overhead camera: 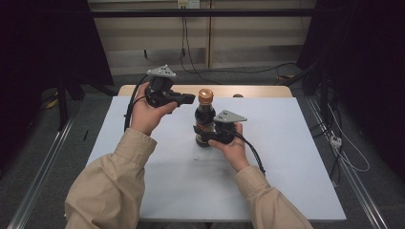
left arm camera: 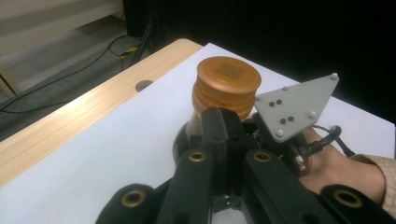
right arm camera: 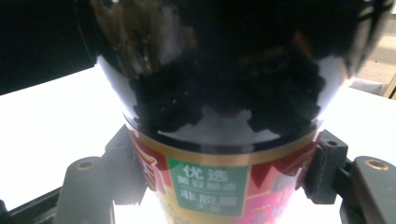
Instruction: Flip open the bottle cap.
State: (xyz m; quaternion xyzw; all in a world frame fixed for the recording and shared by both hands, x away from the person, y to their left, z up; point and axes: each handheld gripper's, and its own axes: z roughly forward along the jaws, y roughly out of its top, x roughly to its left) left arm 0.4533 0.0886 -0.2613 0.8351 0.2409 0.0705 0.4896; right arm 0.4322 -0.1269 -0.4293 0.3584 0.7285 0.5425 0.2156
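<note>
The left tool (overhead camera: 187,98), jaws closed on nothing, hovers beside the bottle's orange cap (overhead camera: 206,96). The dark sauce bottle (overhead camera: 204,119) stands upright mid-surface (overhead camera: 286,157), its labelled body clamped by the right tool (overhead camera: 200,134). Likely step: uncapping; next, the left tool must open around the cap.

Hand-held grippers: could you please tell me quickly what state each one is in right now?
Left hand-held gripper: closed, holding nothing, beside the bottle's orange cap.
Right hand-held gripper: closed on the bottle.

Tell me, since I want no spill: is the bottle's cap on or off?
On. The orange cap sits atop the upright bottle.
</note>
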